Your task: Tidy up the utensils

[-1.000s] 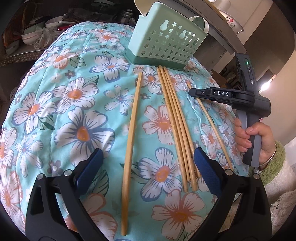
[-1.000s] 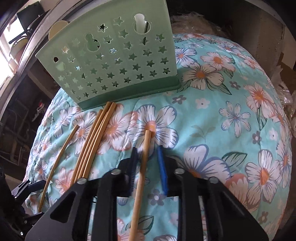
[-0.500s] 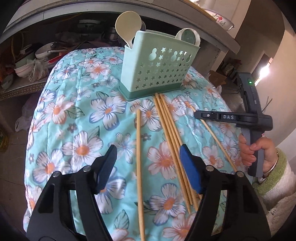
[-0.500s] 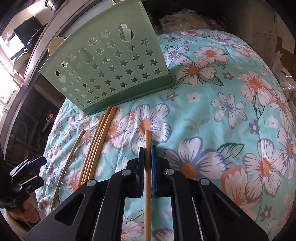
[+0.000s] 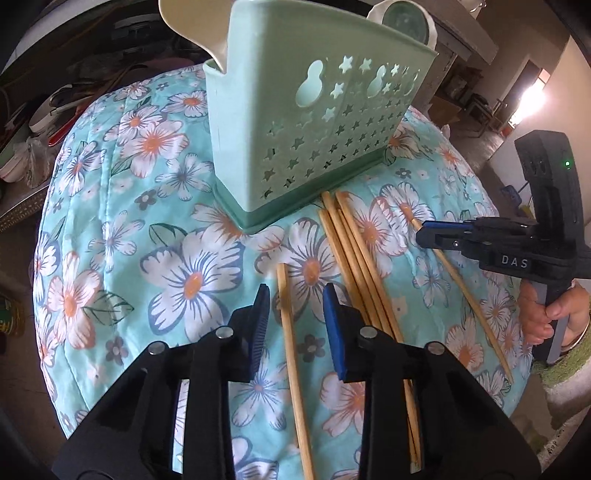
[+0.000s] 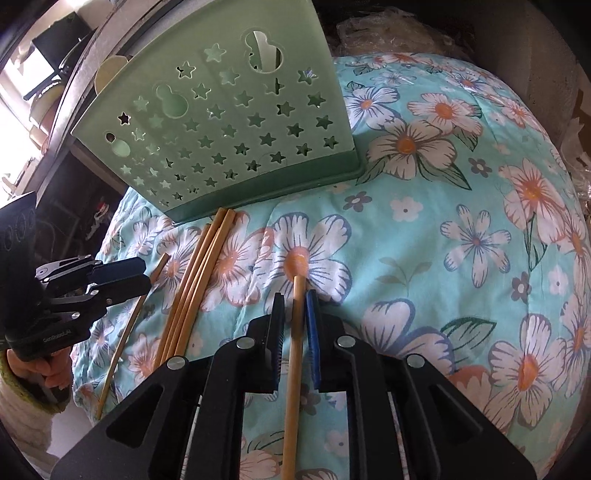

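Note:
A mint-green utensil holder (image 5: 306, 147) (image 6: 229, 147) with star holes stands at the back of the floral cloth, a pale spoon (image 5: 192, 26) in it. In front lies a bundle of wooden chopsticks (image 5: 354, 266) (image 6: 195, 288). My left gripper (image 5: 295, 321) (image 6: 144, 277) straddles a single chopstick (image 5: 291, 350); its jaws are closing, and gaps still show on both sides. My right gripper (image 6: 295, 317) (image 5: 421, 234) has another chopstick (image 6: 295, 350) (image 5: 469, 306) between its pads; its jaws are opening, with a thin gap at the left pad.
The floral tablecloth (image 5: 110, 240) curves down to the table edge on every side. A shelf with bowls and dishes (image 5: 37, 122) lies beyond the left edge. A hand in a green sleeve (image 5: 554, 317) holds the right gripper's handle.
My left gripper moved forward toward the holder and its jaws narrowed around the single chopstick. The right gripper's jaws closed on its chopstick, then eased slightly apart.

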